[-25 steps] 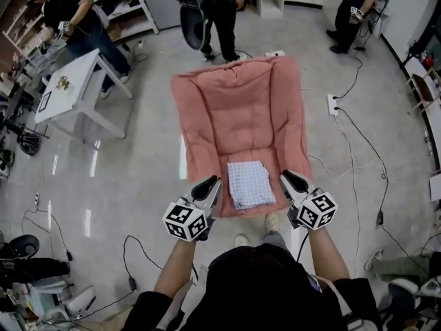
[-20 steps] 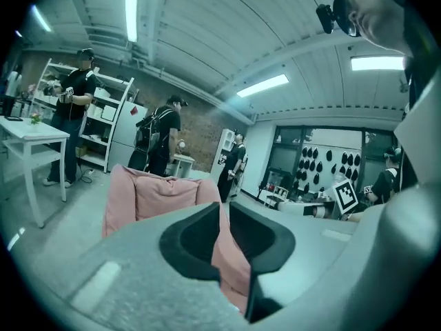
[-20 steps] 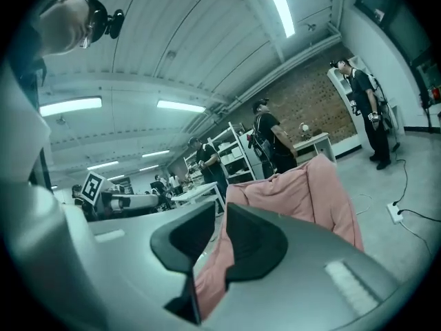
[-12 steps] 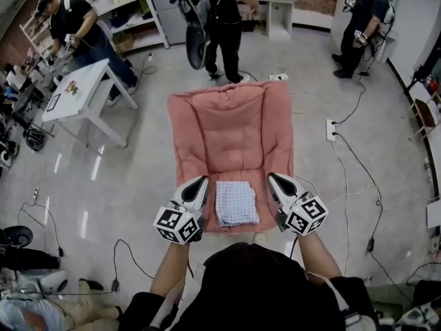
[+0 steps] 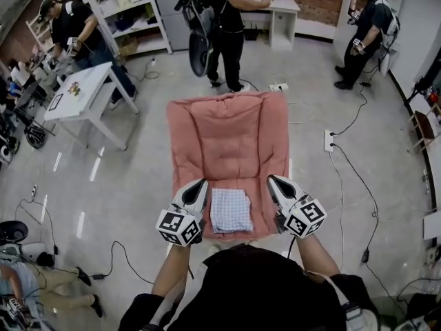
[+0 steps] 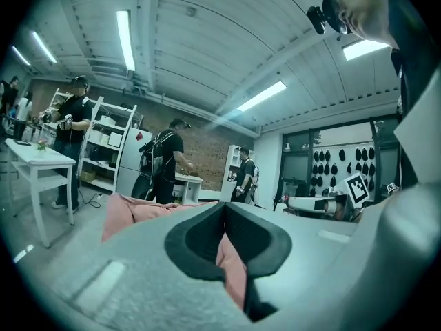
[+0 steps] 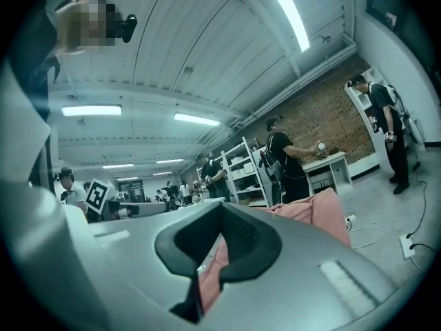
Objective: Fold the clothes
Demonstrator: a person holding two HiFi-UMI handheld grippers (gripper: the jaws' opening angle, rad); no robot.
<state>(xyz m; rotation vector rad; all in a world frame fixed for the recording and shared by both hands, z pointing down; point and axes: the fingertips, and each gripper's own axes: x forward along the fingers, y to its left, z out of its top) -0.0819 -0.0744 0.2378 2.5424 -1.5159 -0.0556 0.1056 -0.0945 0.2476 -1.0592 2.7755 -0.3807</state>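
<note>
Our left hand-held gripper (image 5: 200,185) and right hand-held gripper (image 5: 273,182) are closed and empty; we reckon brushing the folded cloth (image 5: 229,210) could knock it off the pink chair's (image 5: 227,126) front edge.

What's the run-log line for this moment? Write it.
checked cloth: folded, on pink cushion | left hand-held gripper: shut, empty | right hand-held gripper: just closed, empty

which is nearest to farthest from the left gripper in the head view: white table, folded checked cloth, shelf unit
1. folded checked cloth, just right of the left gripper
2. white table, far off to the upper left
3. shelf unit, top left, beyond the table
</note>
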